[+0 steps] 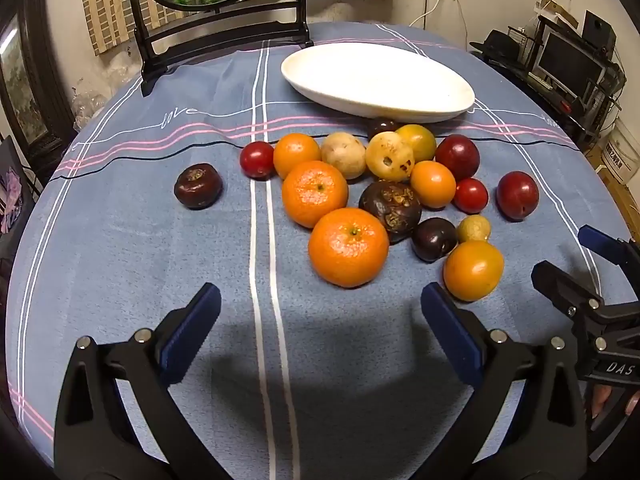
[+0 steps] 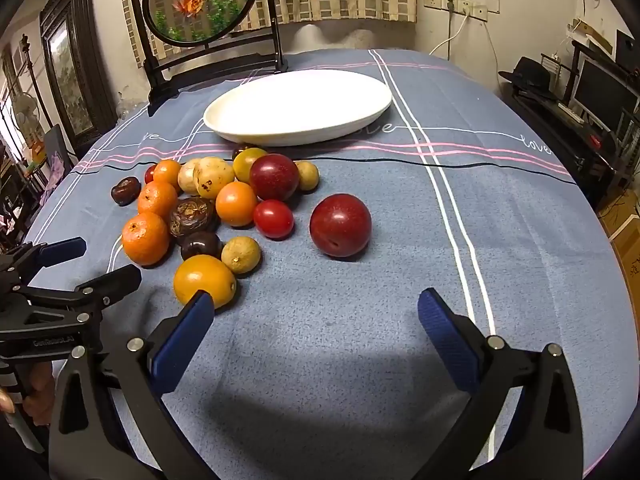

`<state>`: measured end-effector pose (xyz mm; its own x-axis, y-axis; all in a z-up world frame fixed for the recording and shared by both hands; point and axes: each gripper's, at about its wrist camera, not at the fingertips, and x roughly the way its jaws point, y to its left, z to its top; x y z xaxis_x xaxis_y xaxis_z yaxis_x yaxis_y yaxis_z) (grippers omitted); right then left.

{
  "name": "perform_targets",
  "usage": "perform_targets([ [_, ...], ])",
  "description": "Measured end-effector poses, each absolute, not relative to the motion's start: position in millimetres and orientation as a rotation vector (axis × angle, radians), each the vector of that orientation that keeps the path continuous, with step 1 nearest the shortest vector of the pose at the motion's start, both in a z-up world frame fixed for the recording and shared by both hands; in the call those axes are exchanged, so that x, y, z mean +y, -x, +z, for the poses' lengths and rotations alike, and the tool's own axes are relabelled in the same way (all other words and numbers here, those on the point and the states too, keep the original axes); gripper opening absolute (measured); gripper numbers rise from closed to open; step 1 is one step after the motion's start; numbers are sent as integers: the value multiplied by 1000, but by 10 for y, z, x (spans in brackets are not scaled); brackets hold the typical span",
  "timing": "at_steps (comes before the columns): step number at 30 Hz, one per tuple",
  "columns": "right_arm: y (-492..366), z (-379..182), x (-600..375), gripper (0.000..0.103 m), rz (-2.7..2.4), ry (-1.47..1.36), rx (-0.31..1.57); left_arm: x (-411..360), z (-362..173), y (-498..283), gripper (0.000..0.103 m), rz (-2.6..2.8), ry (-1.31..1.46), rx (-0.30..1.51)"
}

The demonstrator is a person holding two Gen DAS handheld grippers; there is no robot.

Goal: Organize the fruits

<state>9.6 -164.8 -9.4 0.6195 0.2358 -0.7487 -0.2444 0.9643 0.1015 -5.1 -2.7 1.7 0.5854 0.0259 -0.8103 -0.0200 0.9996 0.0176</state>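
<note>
Several fruits lie in a heap on the blue tablecloth: oranges (image 1: 348, 246), red plums (image 2: 340, 225), cherry tomatoes (image 2: 273, 218), dark water chestnuts (image 1: 198, 185) and pale longans (image 1: 389, 156). An empty white oval plate (image 1: 376, 80) sits behind the heap; it also shows in the right wrist view (image 2: 298, 106). My left gripper (image 1: 320, 304) is open and empty, just in front of the nearest orange. My right gripper (image 2: 314, 306) is open and empty, in front of the lone red plum, its left finger (image 2: 188, 336) close to a yellow-orange fruit (image 2: 204, 280).
A round fish painting on a black stand (image 2: 200, 4) stands at the table's far left. A desk with a monitor (image 2: 604, 92) is off the table at right. The tablecloth (image 2: 400, 280) around the right gripper bears only shadow.
</note>
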Motion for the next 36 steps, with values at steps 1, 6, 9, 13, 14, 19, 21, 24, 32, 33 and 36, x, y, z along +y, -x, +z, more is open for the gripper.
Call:
perform_targets([
  [1, -95, -95, -1648, 102, 277, 10, 859, -26, 16, 49, 101, 27, -7, 945],
  [6, -92, -92, -1655, 102, 279, 9, 856, -28, 22, 48, 101, 27, -5, 945],
  [9, -88, -80, -1654, 102, 279, 8, 854, -27, 31, 52, 101, 30, 2, 938],
  [13, -87, -80, -1657, 102, 279, 7, 854, -24, 40, 58, 101, 30, 8, 933],
  [14, -89, -78, -1657, 102, 279, 5, 854, -22, 40, 59, 101, 30, 9, 932],
  [19, -86, -78, -1655, 102, 280, 3, 853, -18, 32, 57, 101, 31, 9, 933],
  [21, -87, -77, -1654, 102, 280, 3, 853, -15, 33, 56, 101, 30, 9, 933],
  [24, -89, -76, -1652, 102, 283, 2, 854, -15, 26, 57, 101, 30, 8, 935],
  [32, -85, -100, -1649, 102, 284, -8, 861, -17, 4, 57, 101, 29, 6, 940],
  [33, -84, -107, -1653, 102, 284, -10, 862, -15, -1, 59, 101, 29, 5, 941],
  [36, -86, -120, -1651, 102, 288, -17, 868, -21, -4, 62, 101, 30, 5, 942],
])
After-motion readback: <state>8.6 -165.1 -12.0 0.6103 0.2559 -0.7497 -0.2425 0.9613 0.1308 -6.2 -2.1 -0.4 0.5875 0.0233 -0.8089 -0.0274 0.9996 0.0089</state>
